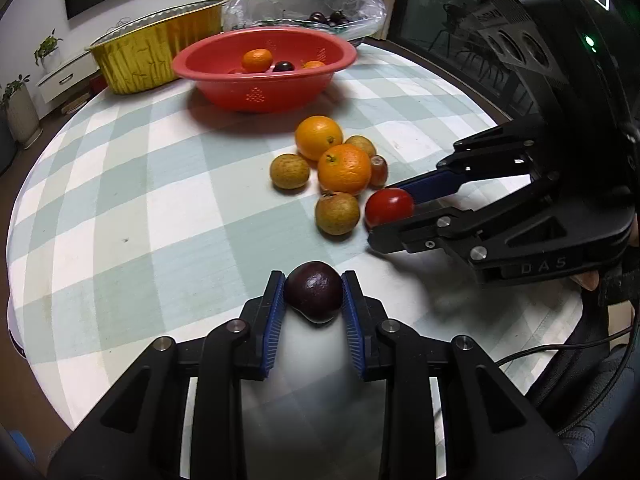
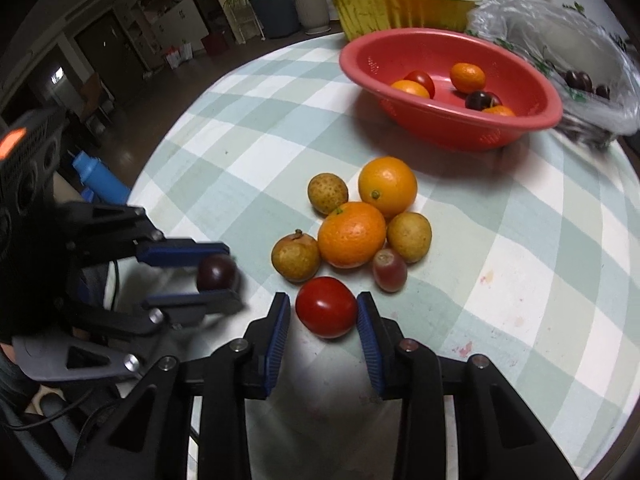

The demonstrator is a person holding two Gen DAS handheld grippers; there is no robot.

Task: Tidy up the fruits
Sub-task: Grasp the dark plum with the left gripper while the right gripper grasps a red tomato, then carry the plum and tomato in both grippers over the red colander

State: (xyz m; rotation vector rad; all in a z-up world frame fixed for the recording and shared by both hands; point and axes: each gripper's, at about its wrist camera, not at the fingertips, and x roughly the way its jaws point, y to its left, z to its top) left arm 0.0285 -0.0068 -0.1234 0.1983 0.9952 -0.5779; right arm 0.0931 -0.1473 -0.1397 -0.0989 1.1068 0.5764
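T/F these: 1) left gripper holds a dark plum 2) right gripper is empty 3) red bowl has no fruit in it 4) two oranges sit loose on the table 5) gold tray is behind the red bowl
1. The left gripper holds a dark plum. True.
2. The right gripper is empty. False: its pads press on a tomato.
3. The red bowl has no fruit in it. False: it holds small oranges, a tomato and a dark fruit.
4. Two oranges sit loose on the table. True.
5. The gold tray is behind the red bowl. True.
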